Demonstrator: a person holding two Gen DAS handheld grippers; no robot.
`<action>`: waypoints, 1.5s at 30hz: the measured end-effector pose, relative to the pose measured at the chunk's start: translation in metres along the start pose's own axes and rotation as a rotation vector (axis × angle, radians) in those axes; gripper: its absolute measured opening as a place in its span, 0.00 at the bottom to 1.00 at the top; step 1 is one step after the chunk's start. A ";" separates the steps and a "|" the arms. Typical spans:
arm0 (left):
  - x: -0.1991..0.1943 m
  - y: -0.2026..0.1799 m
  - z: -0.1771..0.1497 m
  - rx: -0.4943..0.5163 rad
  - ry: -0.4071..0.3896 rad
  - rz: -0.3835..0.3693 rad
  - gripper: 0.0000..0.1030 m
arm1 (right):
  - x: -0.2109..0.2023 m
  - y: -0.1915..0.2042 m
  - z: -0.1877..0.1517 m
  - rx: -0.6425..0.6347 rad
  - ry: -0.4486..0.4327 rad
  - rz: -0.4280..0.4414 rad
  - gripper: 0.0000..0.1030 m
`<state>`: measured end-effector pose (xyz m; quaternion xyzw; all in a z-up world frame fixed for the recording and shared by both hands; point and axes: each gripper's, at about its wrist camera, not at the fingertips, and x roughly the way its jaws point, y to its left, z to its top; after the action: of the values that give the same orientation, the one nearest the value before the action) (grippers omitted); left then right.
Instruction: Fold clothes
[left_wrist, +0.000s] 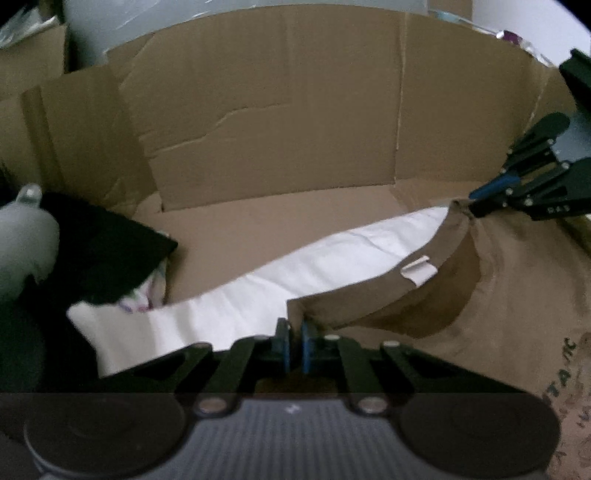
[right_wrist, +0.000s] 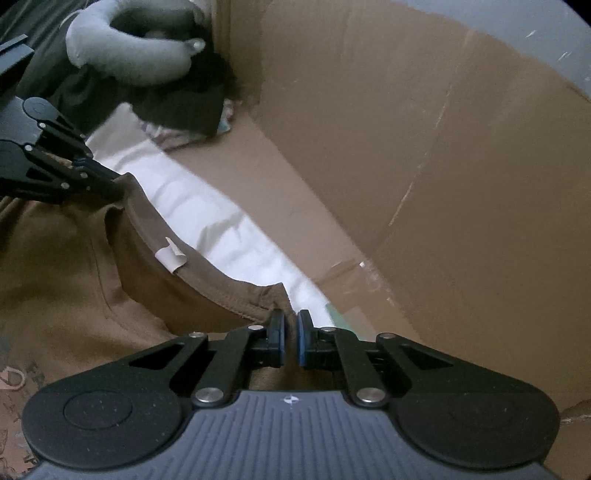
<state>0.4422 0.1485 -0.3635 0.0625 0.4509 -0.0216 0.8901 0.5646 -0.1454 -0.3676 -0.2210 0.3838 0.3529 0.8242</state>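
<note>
Both pairs of my fingers are pinched onto the neckline of the brown T-shirt (left_wrist: 509, 295): my left gripper (left_wrist: 294, 341) clamps one end of the collar, my right gripper (right_wrist: 290, 338) the other, with only a thin gap showing between the blue pads (right_wrist: 303, 332). Whether cloth fills that gap on the right side I can't quite make out through the blur. Between the two grips the collar sags, its white label (right_wrist: 170, 255) turned outward. Under the shirt lies a white cloth (left_wrist: 314, 266) on the floor of a cardboard box (left_wrist: 277, 110). Beside it sit a black garment (left_wrist: 99, 243) and a grey neck pillow (right_wrist: 122, 55).
</note>
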 end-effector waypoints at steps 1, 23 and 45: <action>0.000 0.001 0.002 -0.004 -0.007 0.009 0.15 | 0.000 0.000 0.000 0.005 0.001 -0.008 0.06; -0.019 0.037 -0.035 -0.201 0.110 0.085 0.07 | -0.013 -0.006 -0.038 0.105 0.091 -0.028 0.11; -0.026 0.041 -0.044 -0.144 0.110 0.173 0.07 | 0.000 -0.031 -0.039 0.145 0.154 -0.126 0.23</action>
<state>0.3950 0.1942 -0.3643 0.0381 0.4925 0.0910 0.8647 0.5696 -0.1906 -0.3888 -0.2110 0.4559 0.2536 0.8266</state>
